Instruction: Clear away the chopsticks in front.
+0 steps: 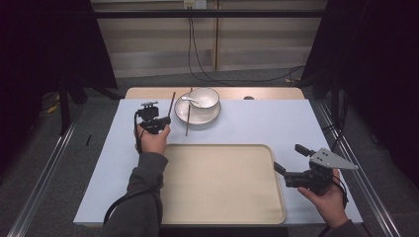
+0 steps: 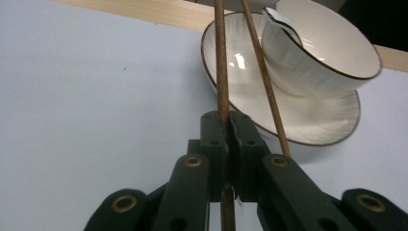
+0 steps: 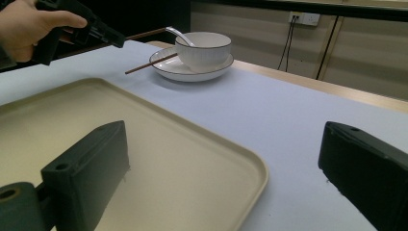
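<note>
My left gripper [image 1: 165,120] is shut on one brown chopstick [image 1: 172,103] and holds it off the table, left of the white plate [image 1: 197,118]; its jaws pinch the stick [image 2: 221,62] near its lower end. The second chopstick [image 1: 188,116] leans on the plate's rim [image 2: 317,122], one end on the table. A white bowl [image 1: 204,98] with a spoon [image 1: 189,99] sits on the plate. My right gripper [image 1: 289,158] is open and holds nothing, at the right edge of the beige tray [image 1: 222,187].
The tray [image 3: 144,125] lies at the front middle of the pale blue table top [image 1: 276,123]. A wooden strip [image 1: 267,93] borders the far side of the table. Cables hang down the wall behind it.
</note>
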Demonstrator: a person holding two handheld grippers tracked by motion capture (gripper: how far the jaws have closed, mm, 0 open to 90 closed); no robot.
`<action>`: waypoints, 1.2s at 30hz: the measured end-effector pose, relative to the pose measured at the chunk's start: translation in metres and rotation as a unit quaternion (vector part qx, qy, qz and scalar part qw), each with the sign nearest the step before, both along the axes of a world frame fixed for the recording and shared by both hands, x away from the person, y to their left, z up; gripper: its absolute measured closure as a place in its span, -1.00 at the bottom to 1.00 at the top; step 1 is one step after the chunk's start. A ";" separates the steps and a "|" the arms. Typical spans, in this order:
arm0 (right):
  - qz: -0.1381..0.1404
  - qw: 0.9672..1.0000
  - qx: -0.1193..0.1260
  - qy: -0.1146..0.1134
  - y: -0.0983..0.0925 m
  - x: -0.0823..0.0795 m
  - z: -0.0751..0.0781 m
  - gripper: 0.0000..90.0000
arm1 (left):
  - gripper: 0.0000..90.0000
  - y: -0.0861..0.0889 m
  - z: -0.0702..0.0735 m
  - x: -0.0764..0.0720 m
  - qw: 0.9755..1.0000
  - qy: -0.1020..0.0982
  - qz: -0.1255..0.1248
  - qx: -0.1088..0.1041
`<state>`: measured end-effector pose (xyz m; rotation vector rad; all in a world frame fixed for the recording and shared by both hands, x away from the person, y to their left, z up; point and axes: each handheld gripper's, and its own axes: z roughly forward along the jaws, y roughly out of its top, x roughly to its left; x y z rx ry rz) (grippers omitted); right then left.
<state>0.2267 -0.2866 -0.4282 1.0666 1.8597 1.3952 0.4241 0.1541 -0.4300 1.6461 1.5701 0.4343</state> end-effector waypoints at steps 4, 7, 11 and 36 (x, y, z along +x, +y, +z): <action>0.003 1.000 -0.004 0.001 0.000 0.000 0.000 -0.93 | 0.90 0.001 0.004 -0.019 1.000 -0.009 0.002 0.002; 0.004 1.000 -0.003 0.000 0.001 0.000 0.000 -0.93 | 0.90 0.003 0.006 -0.031 1.000 -0.014 0.009 -0.002; 0.005 1.000 -0.002 -0.004 0.001 -0.001 0.001 -0.93 | 0.90 0.005 0.008 -0.049 1.000 -0.016 0.021 -0.017; 0.008 1.000 -0.008 -0.006 0.003 -0.002 0.001 -0.92 | 0.90 0.005 -0.008 -0.153 0.997 -0.015 0.042 -0.060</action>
